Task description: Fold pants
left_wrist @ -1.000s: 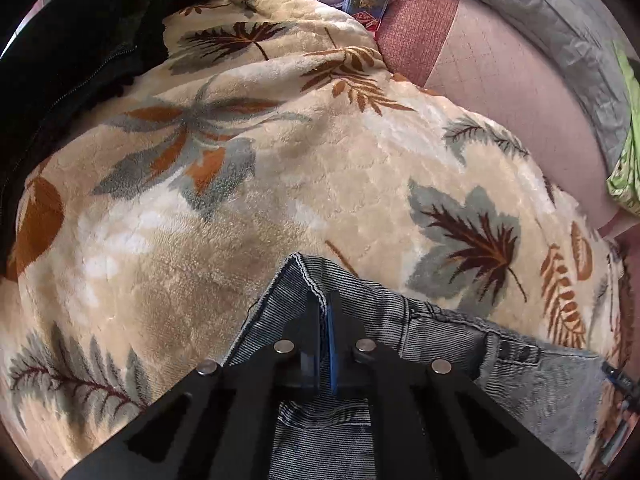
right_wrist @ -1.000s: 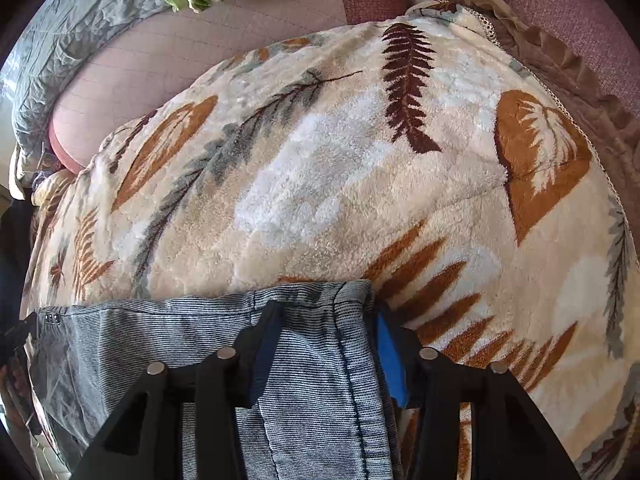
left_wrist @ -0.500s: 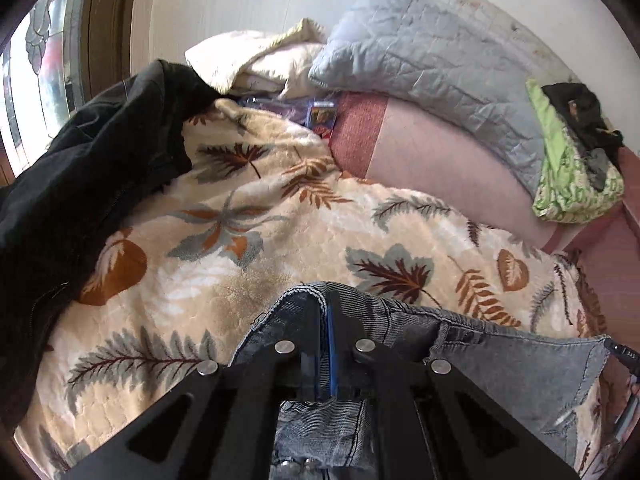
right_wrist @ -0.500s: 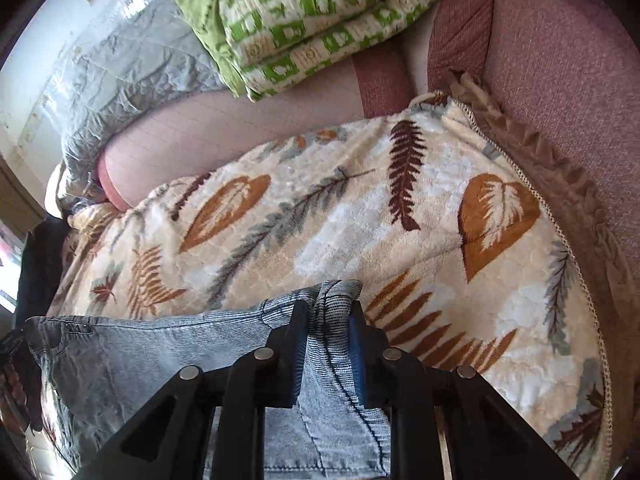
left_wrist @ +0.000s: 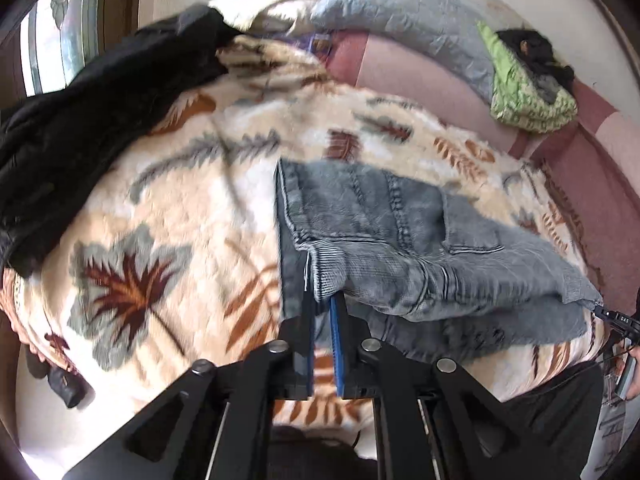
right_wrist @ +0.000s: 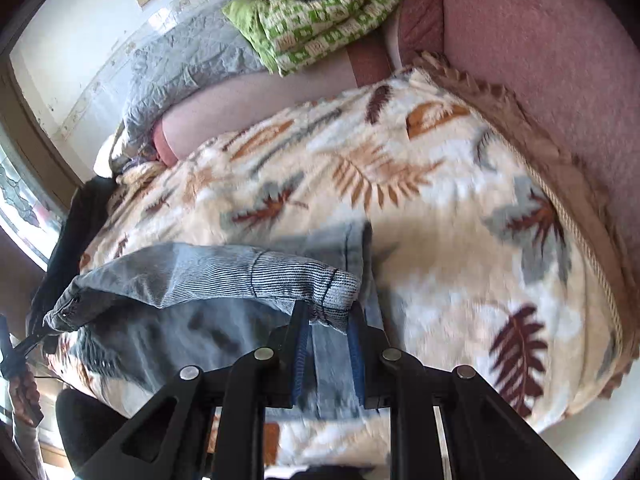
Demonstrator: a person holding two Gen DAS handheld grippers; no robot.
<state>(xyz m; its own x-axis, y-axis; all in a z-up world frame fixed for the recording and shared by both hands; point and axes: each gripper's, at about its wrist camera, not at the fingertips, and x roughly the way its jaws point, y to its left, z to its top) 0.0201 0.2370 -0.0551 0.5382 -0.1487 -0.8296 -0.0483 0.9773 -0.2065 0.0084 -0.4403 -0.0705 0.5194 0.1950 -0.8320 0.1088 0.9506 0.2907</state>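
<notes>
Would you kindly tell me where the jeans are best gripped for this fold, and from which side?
Grip the jeans at the two corners of the ribbed cuff edge, coming from the near side of the leaf-print blanket. The left gripper and right gripper already pinch those corners, so the hem hangs straight between them.

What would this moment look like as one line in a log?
step: folding | left tool: gripping jeans | right tool: gripping jeans | surface: leaf blanket

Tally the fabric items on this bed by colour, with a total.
Blue-grey denim: 1, the pants
Black: 1, the jacket
Cream, leaf-print: 1, the blanket
Grey: 1, the quilted pillow
Green: 1, the folded quilt
Total: 5
</notes>
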